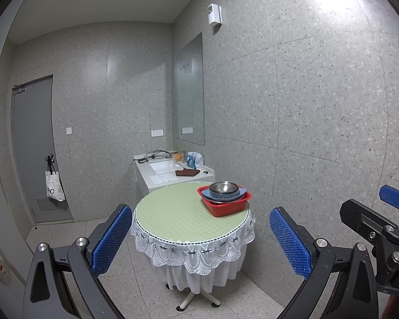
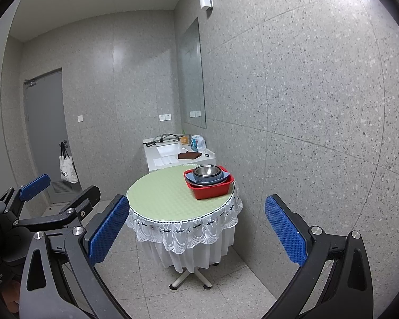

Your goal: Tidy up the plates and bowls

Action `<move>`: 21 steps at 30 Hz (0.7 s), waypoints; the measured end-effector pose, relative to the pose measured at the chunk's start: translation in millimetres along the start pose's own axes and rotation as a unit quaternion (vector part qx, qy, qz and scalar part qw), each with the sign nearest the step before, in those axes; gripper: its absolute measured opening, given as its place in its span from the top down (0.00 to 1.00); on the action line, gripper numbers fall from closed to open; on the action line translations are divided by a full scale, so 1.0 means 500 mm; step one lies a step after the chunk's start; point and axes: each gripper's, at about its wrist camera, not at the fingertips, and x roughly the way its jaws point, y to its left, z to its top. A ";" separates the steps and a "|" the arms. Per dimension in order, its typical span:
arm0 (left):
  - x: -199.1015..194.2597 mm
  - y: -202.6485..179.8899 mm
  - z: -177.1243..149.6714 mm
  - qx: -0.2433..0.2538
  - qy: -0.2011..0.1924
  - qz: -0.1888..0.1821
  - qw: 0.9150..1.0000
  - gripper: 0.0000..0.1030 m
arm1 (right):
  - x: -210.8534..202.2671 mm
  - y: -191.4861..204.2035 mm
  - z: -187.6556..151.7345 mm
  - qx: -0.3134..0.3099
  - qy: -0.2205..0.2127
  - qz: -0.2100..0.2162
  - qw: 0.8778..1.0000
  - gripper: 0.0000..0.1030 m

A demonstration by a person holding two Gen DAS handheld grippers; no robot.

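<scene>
Left gripper (image 1: pixel 200 242): jaws spread wide, empty, well short of table. Right gripper (image 2: pixel 196 230): jaws spread wide, empty, level beside left.
Red basin (image 1: pixel 227 206): on right far part of round table (image 1: pixel 173 215), near edge.
Blue plate (image 1: pixel 207 194): inside basin.
Steel bowl (image 1: pixel 224 187): nested on top of stack, upright.
Green mat with white lace skirt: covers table.
White sink counter (image 1: pixel 157 175): behind table, in corner.
Mirror (image 1: pixel 190 90): on wall above counter.
Grey door (image 1: pixel 36 146): far left, tote bag (image 1: pixel 53 188) hung on handle.

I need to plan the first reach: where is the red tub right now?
In both wrist views the red tub sits at the round table's far right edge, near the wall, holding the stacked bowls.
</scene>
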 end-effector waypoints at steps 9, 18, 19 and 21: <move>-0.001 -0.002 -0.001 0.000 0.000 0.001 1.000 0.01 | 0.000 0.000 0.002 0.000 0.000 0.001 1.000 0.00; 0.002 -0.005 -0.001 0.000 0.000 0.002 1.000 0.01 | 0.004 0.000 0.004 0.001 0.000 0.002 1.000 0.00; 0.003 -0.005 -0.001 0.000 0.001 0.002 1.000 0.01 | 0.004 0.000 0.003 0.001 0.001 0.002 1.000 0.00; 0.007 -0.004 -0.001 0.000 0.001 0.001 1.000 0.01 | 0.007 0.000 0.004 0.002 0.001 0.002 1.000 0.00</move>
